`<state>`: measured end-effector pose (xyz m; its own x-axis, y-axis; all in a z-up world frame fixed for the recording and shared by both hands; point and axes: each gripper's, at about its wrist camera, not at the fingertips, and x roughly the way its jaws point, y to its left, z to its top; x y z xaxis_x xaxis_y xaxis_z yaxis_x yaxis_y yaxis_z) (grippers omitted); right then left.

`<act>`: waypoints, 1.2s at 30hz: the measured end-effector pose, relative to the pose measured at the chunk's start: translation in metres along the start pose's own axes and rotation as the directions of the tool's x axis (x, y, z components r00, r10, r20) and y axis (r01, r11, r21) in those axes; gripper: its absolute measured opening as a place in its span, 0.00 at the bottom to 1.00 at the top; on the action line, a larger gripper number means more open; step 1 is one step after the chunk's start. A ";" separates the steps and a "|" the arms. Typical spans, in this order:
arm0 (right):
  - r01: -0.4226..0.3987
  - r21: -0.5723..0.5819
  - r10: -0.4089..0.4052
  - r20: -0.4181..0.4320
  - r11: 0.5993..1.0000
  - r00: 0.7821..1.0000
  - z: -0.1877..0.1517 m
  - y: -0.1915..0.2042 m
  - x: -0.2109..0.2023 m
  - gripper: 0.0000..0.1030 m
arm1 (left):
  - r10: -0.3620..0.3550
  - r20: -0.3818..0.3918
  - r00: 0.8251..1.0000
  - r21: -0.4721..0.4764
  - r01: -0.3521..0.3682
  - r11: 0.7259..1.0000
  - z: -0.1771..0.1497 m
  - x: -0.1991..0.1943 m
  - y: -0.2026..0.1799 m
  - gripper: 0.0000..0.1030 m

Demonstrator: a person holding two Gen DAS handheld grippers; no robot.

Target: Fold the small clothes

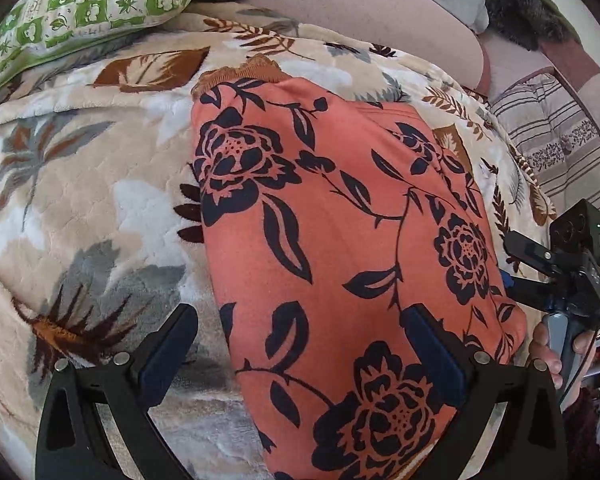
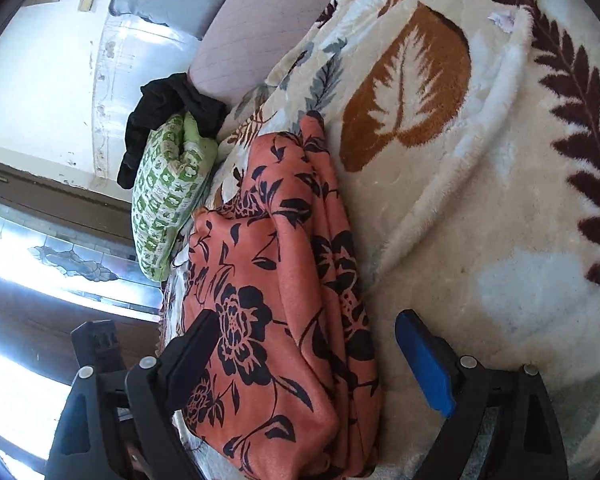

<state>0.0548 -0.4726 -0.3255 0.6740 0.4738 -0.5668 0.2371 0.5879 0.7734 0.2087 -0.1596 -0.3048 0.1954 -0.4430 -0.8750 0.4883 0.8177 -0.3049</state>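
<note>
An orange garment [image 1: 340, 240] with black flower print lies folded in a long strip on a leaf-patterned blanket [image 1: 80, 184]. My left gripper [image 1: 300, 332] is open just above its near end, one finger over the blanket and one over the cloth. The right gripper [image 1: 556, 276] shows at the right edge of the left wrist view, held in a hand. In the right wrist view the garment [image 2: 276, 300] lies bunched in layers, and my right gripper [image 2: 308, 336] is open, its fingers on either side of the cloth's near end.
A green and white patterned pillow [image 1: 80, 4] lies at the far left with a black cloth [image 2: 172, 108] behind it. A pinkish cushion [image 1: 360, 12] and a striped cover [image 1: 552, 140] border the blanket. A window [image 2: 60, 256] is beyond the bed.
</note>
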 end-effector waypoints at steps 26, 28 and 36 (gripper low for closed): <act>0.124 -0.226 -0.115 0.054 0.966 0.992 -0.023 0.046 0.026 0.45 | 0.192 0.120 0.974 0.082 -0.202 0.976 -0.008 -0.005 -0.033 0.49; 0.121 -0.215 -0.114 0.045 0.969 0.992 -0.022 0.042 0.027 0.45 | 0.195 0.118 0.974 0.081 -0.205 0.976 -0.007 -0.003 -0.035 0.50; 0.101 -0.178 -0.099 0.024 0.979 0.995 -0.023 0.033 0.030 0.47 | 0.203 0.105 0.974 0.087 -0.212 0.973 -0.006 0.005 -0.035 0.73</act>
<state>0.0667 -0.4247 -0.3233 0.6643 0.3972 -0.6332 0.1759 0.7402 0.6490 0.1875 -0.1883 -0.3007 0.3784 -0.3036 -0.8744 0.5081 0.8578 -0.0779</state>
